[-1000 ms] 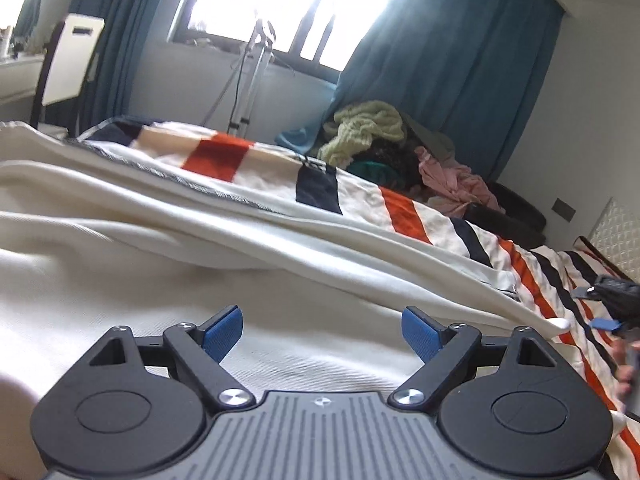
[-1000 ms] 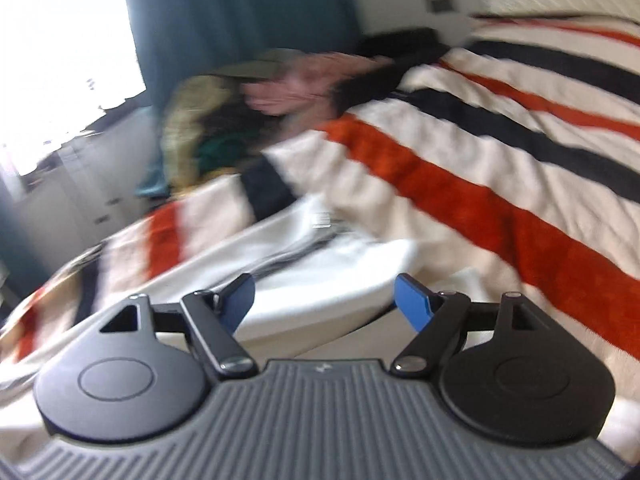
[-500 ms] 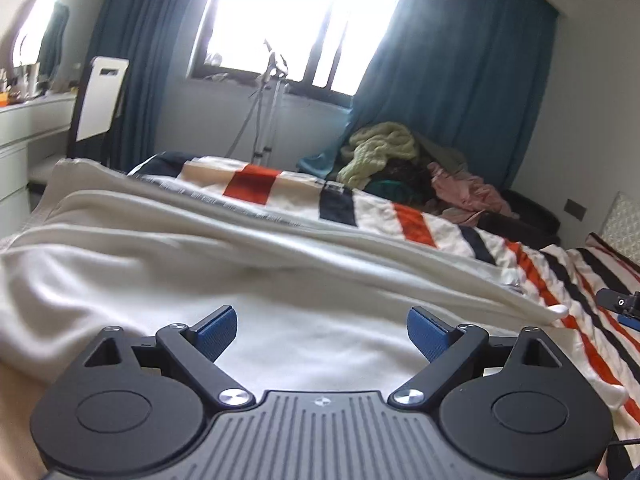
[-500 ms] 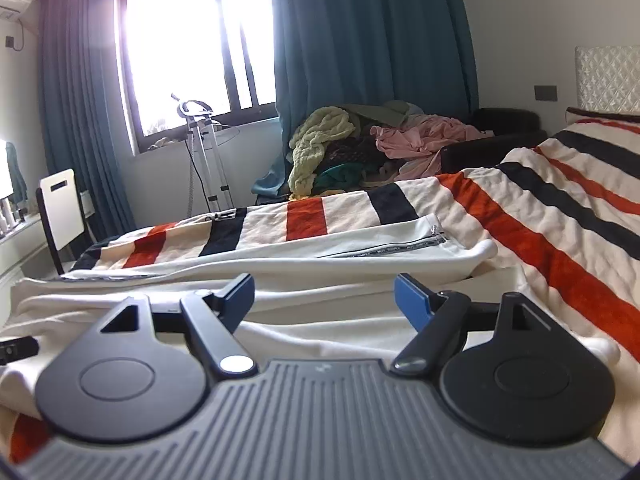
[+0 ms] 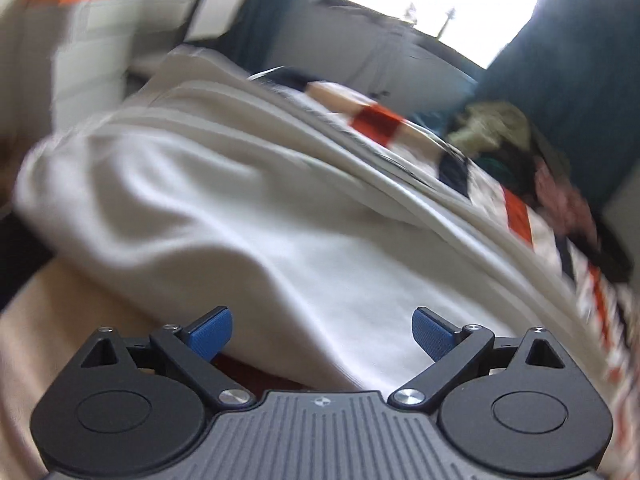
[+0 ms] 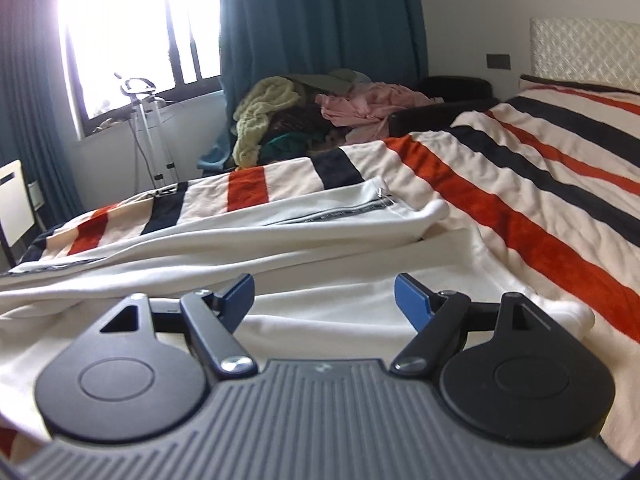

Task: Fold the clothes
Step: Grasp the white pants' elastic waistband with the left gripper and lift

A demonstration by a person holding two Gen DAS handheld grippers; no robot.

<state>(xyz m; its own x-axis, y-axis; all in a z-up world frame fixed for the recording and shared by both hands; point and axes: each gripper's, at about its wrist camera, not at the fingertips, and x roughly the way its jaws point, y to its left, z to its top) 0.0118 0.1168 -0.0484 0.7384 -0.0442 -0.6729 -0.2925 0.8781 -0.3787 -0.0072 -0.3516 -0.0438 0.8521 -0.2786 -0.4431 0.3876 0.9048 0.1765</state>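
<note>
On the striped bed (image 6: 540, 208) we find the cream garment (image 6: 320, 236) lying released, the left gripper (image 5: 322, 330) having just spread wider and empty, the right gripper (image 6: 324, 298) likewise agape, so regrasping comes next.

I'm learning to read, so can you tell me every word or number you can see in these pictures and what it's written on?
No text can be read.
Black zipper tape on the cream-white zip-up garment: small white print runs along it, too small to read.
Grey ribbed body of the right hand-held gripper: a tiny round emblem, no letters.
Left view: too blurred for any writing.
</note>
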